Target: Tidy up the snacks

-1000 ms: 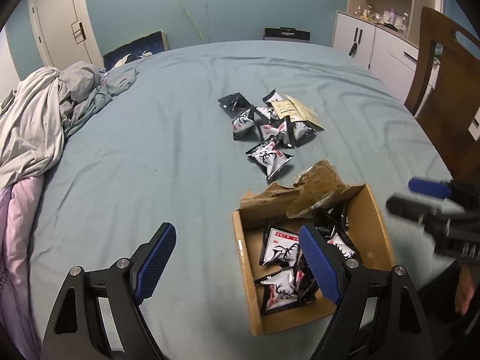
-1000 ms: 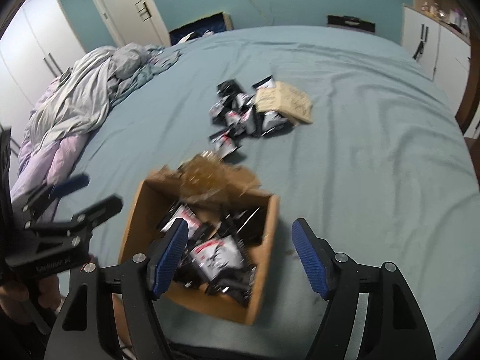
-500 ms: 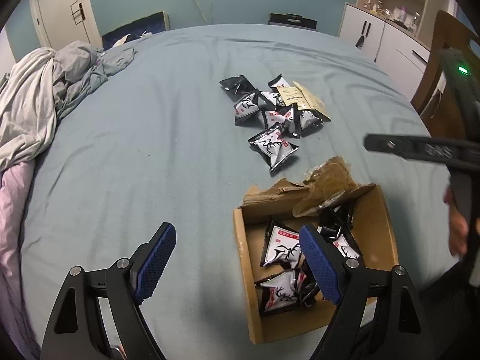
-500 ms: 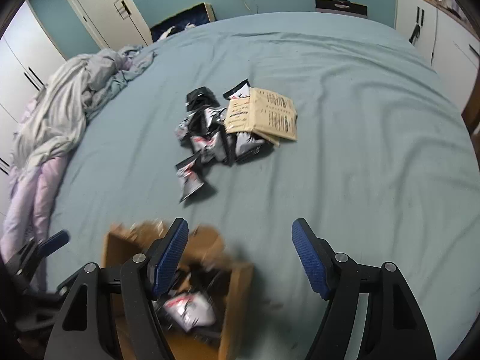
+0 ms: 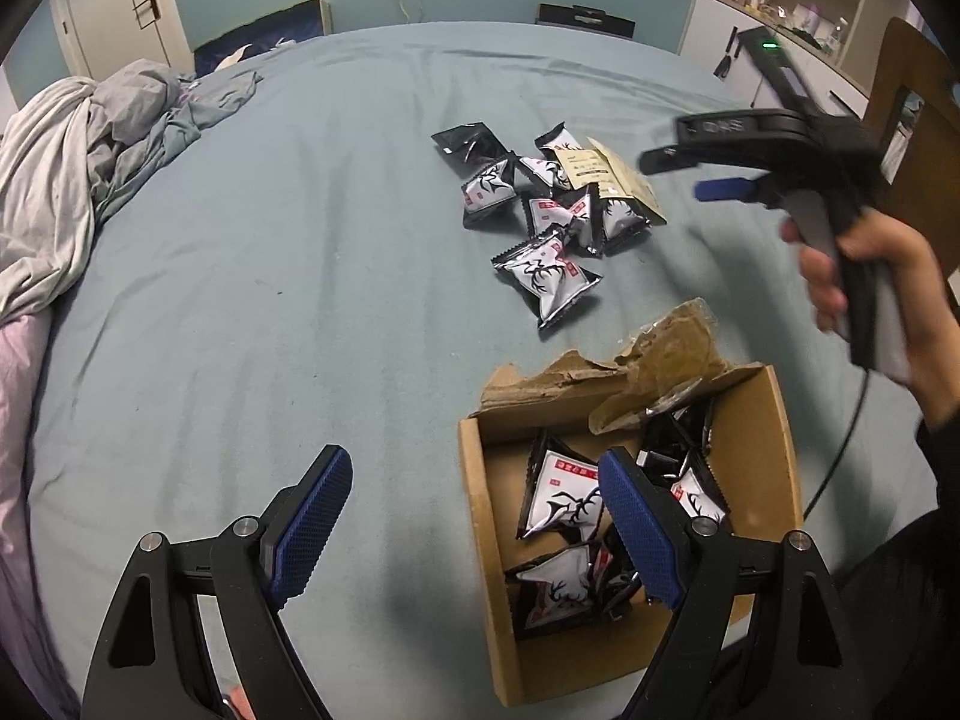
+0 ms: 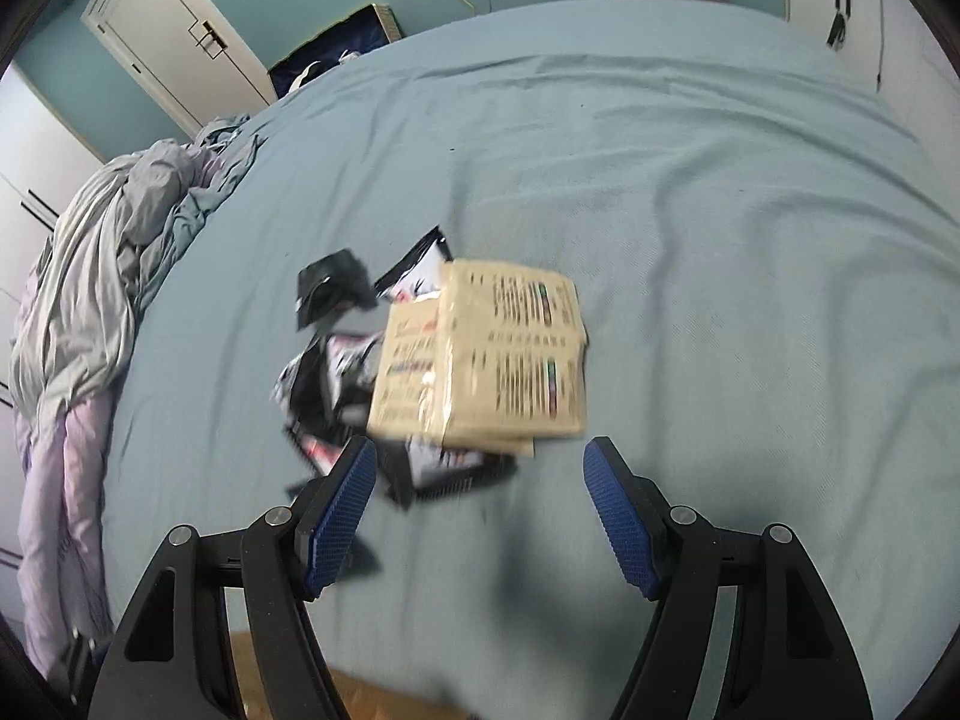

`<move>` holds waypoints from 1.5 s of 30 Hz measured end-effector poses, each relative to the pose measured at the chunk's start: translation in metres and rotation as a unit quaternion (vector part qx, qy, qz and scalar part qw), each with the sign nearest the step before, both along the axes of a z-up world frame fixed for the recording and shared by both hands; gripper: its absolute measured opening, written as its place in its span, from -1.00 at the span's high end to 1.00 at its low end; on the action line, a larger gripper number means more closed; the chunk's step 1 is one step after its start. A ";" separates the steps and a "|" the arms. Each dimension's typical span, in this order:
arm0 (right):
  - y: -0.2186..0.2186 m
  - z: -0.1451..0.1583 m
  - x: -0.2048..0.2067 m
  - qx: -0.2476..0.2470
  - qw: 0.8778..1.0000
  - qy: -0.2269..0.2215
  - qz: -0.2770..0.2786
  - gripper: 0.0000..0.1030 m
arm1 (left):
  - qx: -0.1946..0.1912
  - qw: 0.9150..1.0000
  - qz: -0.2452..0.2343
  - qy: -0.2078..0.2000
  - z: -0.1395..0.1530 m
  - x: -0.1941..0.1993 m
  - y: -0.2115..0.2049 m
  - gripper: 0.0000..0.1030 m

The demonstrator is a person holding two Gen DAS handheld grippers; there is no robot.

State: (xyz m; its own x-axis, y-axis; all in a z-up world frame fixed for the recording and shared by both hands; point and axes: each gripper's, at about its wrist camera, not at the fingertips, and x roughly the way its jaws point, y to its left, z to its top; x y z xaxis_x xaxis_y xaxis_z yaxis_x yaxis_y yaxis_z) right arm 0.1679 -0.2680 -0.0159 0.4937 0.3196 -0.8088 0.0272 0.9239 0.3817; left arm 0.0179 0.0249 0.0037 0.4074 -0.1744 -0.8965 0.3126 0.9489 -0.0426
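A pile of black-and-white snack packets (image 5: 543,204) lies on the blue bed, with tan packets (image 5: 606,174) on its right side. A cardboard box (image 5: 774,438) near me holds several of the same packets. My left gripper (image 5: 474,525) is open and empty, its right finger over the box. My right gripper (image 6: 480,510) is open and empty, just short of the tan packets (image 6: 492,354) and the black-and-white packets (image 6: 336,372) beside them. It also shows in the left wrist view (image 5: 696,171), above the pile's right side.
Crumpled grey bedding (image 5: 72,180) lies at the left of the bed. A wooden chair (image 5: 918,138) and white cabinets (image 5: 774,30) stand at the right. A torn brown flap (image 5: 660,360) hangs over the box's far edge. A door (image 6: 174,54) is at the back left.
My right gripper has moved away from the box and forward to the snack pile, which now looms close in its view. My left gripper has stayed over the box's left side.
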 end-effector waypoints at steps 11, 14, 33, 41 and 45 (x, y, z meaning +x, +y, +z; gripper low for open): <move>-0.004 -0.048 0.068 0.051 0.998 0.011 -0.023 -0.47 | -0.039 0.999 -0.019 0.029 -0.003 0.016 -0.010 -0.65; -0.012 -0.051 0.070 0.076 0.997 0.001 -0.030 -0.43 | -0.046 0.998 -0.031 0.028 -0.004 0.025 -0.017 -0.65; -0.074 -0.024 -0.015 0.102 0.987 -0.028 -0.118 0.86 | -0.032 0.980 0.027 0.196 -0.068 0.165 -0.076 -0.65; -0.065 -0.038 0.011 0.156 0.979 -0.002 -0.132 -0.74 | -0.014 0.973 0.025 0.229 -0.095 0.166 -0.073 0.06; -0.044 -0.056 0.043 0.124 0.987 0.046 -0.089 -0.75 | -0.014 0.978 0.010 0.206 -0.093 0.162 -0.074 0.23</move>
